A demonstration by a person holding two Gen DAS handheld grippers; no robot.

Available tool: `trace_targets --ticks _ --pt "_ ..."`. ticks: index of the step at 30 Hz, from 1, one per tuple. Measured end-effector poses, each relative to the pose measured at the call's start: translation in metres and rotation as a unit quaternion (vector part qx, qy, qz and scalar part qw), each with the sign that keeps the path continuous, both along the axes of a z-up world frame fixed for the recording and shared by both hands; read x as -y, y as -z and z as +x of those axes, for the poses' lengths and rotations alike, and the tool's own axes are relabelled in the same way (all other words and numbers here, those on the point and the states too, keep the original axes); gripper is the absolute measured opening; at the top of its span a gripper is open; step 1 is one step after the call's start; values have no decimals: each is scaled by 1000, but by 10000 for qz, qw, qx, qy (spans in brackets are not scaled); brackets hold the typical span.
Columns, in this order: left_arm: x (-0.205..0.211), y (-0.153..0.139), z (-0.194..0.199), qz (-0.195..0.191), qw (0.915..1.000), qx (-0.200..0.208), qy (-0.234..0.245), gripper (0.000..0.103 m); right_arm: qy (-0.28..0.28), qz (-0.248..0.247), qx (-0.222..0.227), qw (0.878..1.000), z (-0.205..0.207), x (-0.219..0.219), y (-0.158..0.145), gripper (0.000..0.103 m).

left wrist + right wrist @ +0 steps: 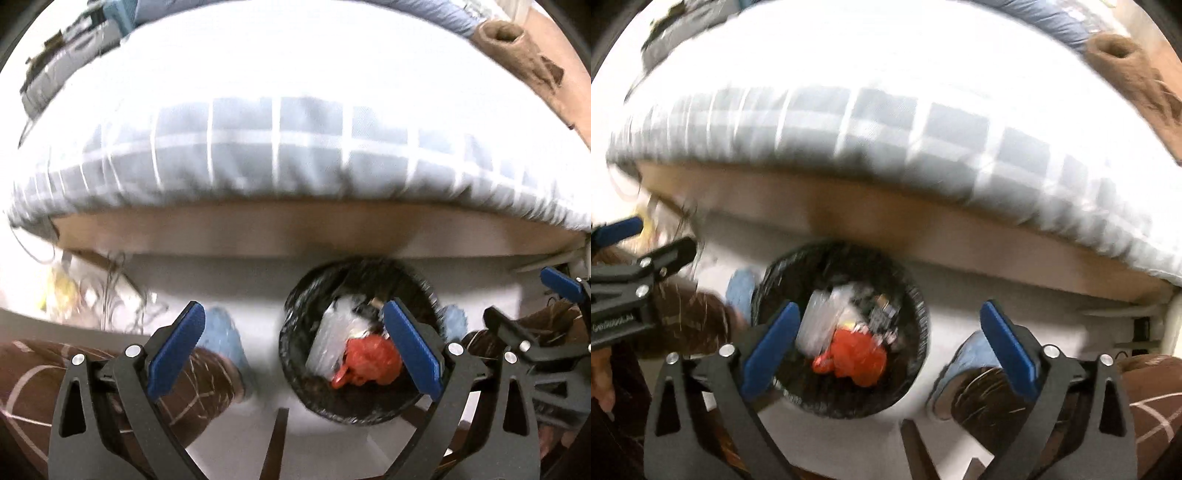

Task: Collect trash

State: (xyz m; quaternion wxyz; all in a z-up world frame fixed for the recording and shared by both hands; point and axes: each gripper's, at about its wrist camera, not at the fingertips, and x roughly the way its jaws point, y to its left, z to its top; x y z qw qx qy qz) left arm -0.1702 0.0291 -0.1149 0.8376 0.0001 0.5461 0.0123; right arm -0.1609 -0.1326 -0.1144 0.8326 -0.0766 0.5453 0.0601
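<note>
left gripper [628, 236], "GenRobot.AI" lettering on body

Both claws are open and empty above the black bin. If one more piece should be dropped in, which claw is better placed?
Left, slightly: the bin lies under its right finger. The right claw sits beside the rim.

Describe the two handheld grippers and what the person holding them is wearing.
Both the left gripper and the right gripper have matte black angular frames with silver bolts at the joints and flat blue pads on the fingers. The left gripper's side carries small white lettering, too blurred to read fully. No cables show. The person wears brown trousers with thin pale lines and light blue slippers.
</note>
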Motion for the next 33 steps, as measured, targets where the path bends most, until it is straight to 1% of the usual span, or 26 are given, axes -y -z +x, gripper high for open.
trace_targets --ticks 1,3,6,11,13,17,21,25,30,33 --pt "3 -9 0 -17 9999 110 21 96 133 3 190 9997 -2 9 -14 95" --pt "9 -27 0 -84 9995 302 41 97 289 36 399 9988 -3 17 -31 95" --pt "17 -50 -3 -196 9987 464 122 97 568 107 790 9952 -11 36 -67 95" --pt "32 -98 -18 -355 9944 934 330 97 795 196 1260 9886 -34 52 -118 95" --pt "36 -112 -24 -394 9932 1041 349 97 862 196 1437 9857 -45 55 -134 95" --pt "44 -129 -39 -373 9917 1150 431 97 1046 228 1738 9789 -65 60 -160 95" --pt "49 -139 -53 -315 9905 1242 491 97 1062 285 1889 9758 -81 60 -171 95" --pt "51 -144 -64 -336 9899 1278 517 97 1026 308 1967 9746 -91 58 -178 95" --pt "53 -146 -68 -332 9894 1312 527 97 1026 249 2094 9721 -97 55 -182 95" --pt "54 -148 -68 -306 9889 1348 548 97 1016 292 2071 9726 -97 54 -180 95"
